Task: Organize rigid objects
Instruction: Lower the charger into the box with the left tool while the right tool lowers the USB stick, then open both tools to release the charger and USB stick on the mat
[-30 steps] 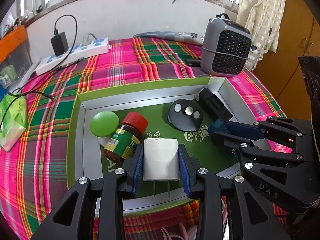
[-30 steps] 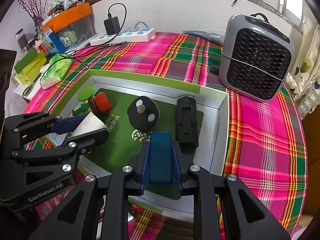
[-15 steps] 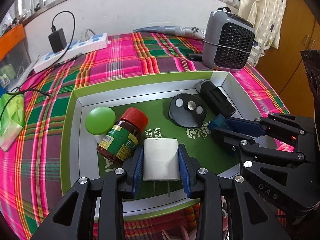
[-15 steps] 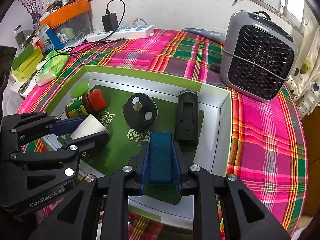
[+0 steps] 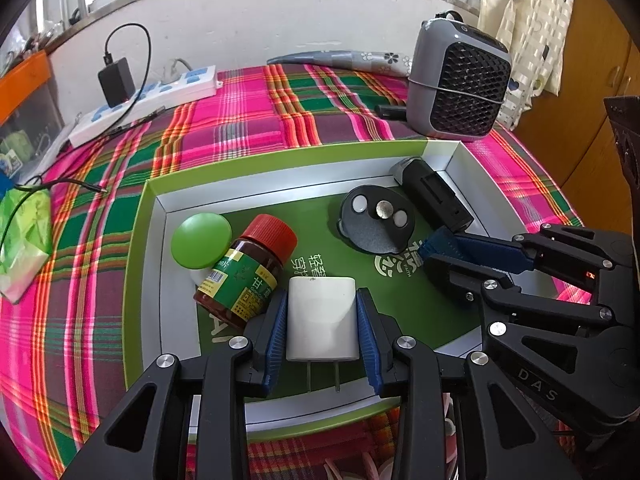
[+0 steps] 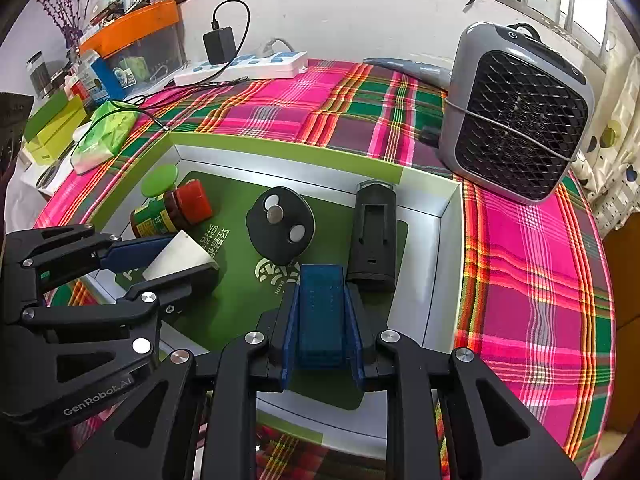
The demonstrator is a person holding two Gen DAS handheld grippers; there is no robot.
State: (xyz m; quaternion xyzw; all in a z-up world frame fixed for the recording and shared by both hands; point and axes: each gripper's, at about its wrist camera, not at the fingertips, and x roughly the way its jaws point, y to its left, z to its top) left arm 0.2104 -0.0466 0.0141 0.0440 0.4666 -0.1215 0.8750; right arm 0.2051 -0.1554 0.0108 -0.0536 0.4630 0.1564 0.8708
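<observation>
Left wrist view: your left claw (image 5: pixel 322 320) is part open and clamped on the flat sides of a white plug adapter (image 5: pixel 321 320), prongs pointing back toward the camera, long axis running along the fingers, poised over the near left part of the green tray (image 5: pixel 280 150). It looks light, hard and smooth-shelled, so hold the broad faces and keep off the prongs. Right wrist view: your right claw (image 6: pixel 322 320) is closed tight on a dark blue block (image 6: pixel 321 312), narrow and stiff, long axis along the fingers, far end aimed into the tray just beside the black rectangular case (image 6: pixel 374 232). Whether either piece already touches the tray floor I can't make out; the fisheye flattens it. In the tray: a brown bottle with red cap (image 5: pixel 248 268) lying tilted, touching the green round lid (image 5: pixel 201 240); a black disc (image 5: pixel 376 220) mid-tray. Bottle sits just beside the adapter; mind it.
</observation>
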